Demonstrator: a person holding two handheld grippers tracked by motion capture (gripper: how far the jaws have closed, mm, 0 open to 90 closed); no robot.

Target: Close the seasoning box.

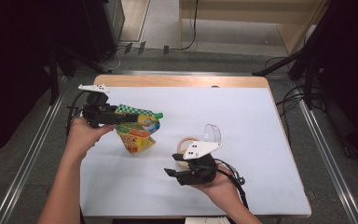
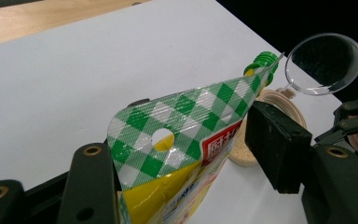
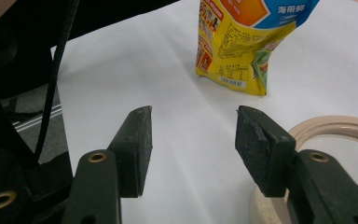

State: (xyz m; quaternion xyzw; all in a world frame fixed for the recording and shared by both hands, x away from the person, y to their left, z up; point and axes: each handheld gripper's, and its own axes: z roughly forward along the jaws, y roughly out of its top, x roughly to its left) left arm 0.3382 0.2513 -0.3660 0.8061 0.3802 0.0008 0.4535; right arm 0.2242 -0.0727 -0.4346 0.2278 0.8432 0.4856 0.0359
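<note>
In the high view, the left gripper (image 1: 129, 117) is clamping the green-checked top of a yellow pouch (image 1: 139, 134), which is hanging tilted with its lower corner touching the white mat (image 1: 242, 121). The right gripper (image 1: 170, 164) is resting just right of the pouch, its jaws standing apart with nothing between them, beside a round wooden ring (image 1: 184, 148) and a clear magnifier (image 1: 213, 132).

In the left gripper view, the left gripper (image 2: 177, 154) is pinching the pouch (image 2: 182, 126) below its hang hole; the green cap (image 2: 265, 59) is pointing away, with the magnifier (image 2: 324, 63) just beyond the cap.

In the right gripper view, the right gripper (image 3: 193, 140) is gaping over bare mat (image 3: 121, 70), the pouch (image 3: 242, 42) sitting ahead and the ring (image 3: 335, 128) just beside its right pad.
</note>
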